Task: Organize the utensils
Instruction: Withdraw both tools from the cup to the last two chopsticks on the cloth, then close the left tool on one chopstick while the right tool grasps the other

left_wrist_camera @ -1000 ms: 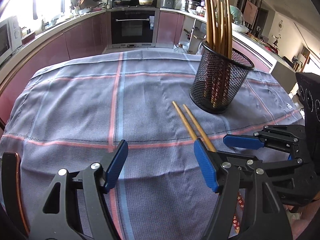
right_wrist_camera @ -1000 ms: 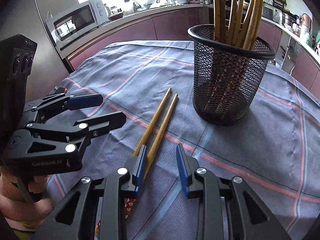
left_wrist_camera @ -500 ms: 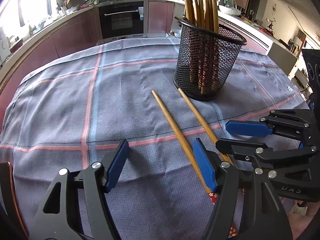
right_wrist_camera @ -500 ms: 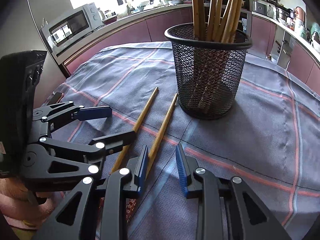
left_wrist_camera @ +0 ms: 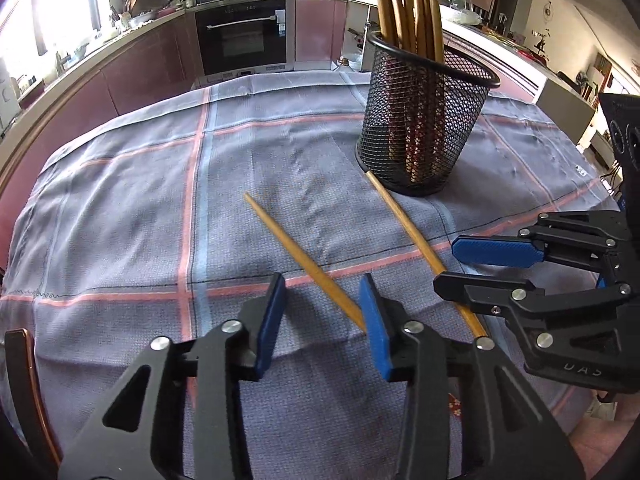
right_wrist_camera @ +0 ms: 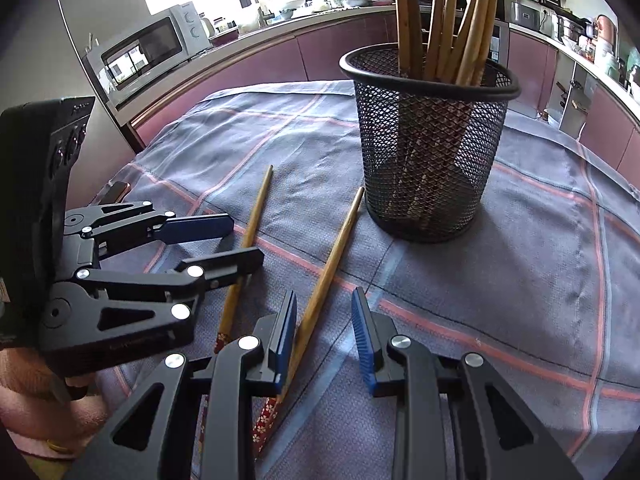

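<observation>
Step in hand: the two claws are lining up, one on each of the two loose bamboo chopsticks lying on the desk, for a pick-up into the black wire-mesh holder (right_wrist_camera: 430, 148).
Left claw: the left claw (left_wrist_camera: 322, 320) is standing open, its blue pads apart, nothing between them; the left-hand tan bamboo chopstick (left_wrist_camera: 296, 256) is running just beside its right pad and out ahead of it.
Right claw: the right claw (right_wrist_camera: 324, 332) is also gaping with nothing gripped; the right-hand tan bamboo chopstick (right_wrist_camera: 332, 260) is passing close by its left pad, most likely touching it.
Doing it well: I judge each claw should be centring its stick between the pads before closing, gripping near the thick end, low to the blue-grey checked cloth (left_wrist_camera: 120, 208) without pinching the fabric.
Risk: the claws are working close side by side, so a knock is likely; the round sticks could roll.
Holder: ahead of both claws, upright, already holding a bundle of long bamboo sticks (right_wrist_camera: 444, 16).
Look of the sticks: slim, tapered, with red flower-patterned handle ends; the right one's tip is lying just beside the holder's base.
</observation>
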The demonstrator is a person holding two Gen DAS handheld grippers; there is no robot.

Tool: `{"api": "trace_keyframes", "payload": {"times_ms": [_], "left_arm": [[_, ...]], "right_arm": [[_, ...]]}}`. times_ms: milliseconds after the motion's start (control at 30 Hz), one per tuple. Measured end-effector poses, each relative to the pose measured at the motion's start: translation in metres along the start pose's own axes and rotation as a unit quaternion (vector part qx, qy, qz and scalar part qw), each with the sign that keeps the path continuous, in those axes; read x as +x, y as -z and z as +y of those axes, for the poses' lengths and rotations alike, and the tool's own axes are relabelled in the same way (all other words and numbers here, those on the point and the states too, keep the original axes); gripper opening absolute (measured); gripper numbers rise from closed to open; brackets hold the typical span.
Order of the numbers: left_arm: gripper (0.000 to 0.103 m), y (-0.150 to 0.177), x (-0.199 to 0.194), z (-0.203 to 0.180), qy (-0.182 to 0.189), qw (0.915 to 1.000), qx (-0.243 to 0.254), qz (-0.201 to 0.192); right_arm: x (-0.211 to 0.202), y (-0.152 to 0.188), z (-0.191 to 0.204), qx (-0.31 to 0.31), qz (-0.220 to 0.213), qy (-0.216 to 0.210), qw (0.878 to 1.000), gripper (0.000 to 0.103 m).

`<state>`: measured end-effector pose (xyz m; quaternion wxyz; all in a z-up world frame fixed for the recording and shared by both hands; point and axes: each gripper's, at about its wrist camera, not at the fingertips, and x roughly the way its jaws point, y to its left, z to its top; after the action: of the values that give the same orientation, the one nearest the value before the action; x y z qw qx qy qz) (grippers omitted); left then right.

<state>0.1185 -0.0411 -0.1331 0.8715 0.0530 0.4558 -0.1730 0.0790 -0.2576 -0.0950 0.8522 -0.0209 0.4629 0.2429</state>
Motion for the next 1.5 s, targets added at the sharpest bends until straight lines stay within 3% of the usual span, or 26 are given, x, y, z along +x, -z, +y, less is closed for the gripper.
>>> {"api": "trace_keyframes", "payload": {"times_ms": [33, 267, 567, 633, 700, 867, 1267, 1300, 1400, 1500], "left_arm": [[0.023, 0.000, -0.001, 0.002, 0.008, 1.0000, -0.001, 0.001], [0.012, 0.004, -0.001, 0.010, 0.074, 0.9972, -0.007, 0.008], [0.015, 0.003, 0.003, 0.007, 0.054, 0.9984, -0.008, 0.014], [0.015, 0.000, 0.004, 0.004, 0.045, 0.9988, -0.007, 0.016], [0.013, -0.002, 0.004, 0.002, 0.037, 0.9991, -0.008, 0.018], [0.009, -0.002, 0.002, 0.001, 0.031, 0.9992, -0.017, 0.020], [0.008, 0.000, 0.003, -0.001, 0.058, 0.9975, -0.026, 0.029], [0.013, 0.000, 0.003, -0.003, 0.059, 0.9976, -0.021, 0.030], [0.014, 0.000, 0.003, -0.006, 0.060, 0.9975, -0.015, 0.033], [0.008, 0.000, 0.004, -0.006, 0.058, 0.9976, -0.019, 0.034]], "right_arm": [[0.001, 0.000, 0.001, -0.001, 0.001, -0.001, 1.000, 0.027], [0.004, -0.003, 0.004, -0.007, 0.003, -0.002, 1.000, 0.027], [0.011, -0.010, 0.005, -0.007, 0.002, -0.001, 1.000, 0.027], [0.012, -0.011, 0.004, -0.005, 0.002, -0.001, 1.000, 0.023], [0.013, -0.012, 0.002, -0.002, 0.001, 0.003, 1.000, 0.010], [0.014, -0.013, -0.004, 0.015, 0.001, -0.016, 1.000, 0.006], [0.016, -0.014, 0.001, 0.022, 0.004, -0.046, 0.999, 0.005], [0.017, -0.014, 0.002, 0.020, 0.004, -0.045, 0.999, 0.005], [0.020, -0.015, 0.004, 0.015, 0.012, -0.046, 0.999, 0.006], [0.020, -0.016, 0.009, 0.002, 0.014, -0.036, 0.999, 0.006]]}}
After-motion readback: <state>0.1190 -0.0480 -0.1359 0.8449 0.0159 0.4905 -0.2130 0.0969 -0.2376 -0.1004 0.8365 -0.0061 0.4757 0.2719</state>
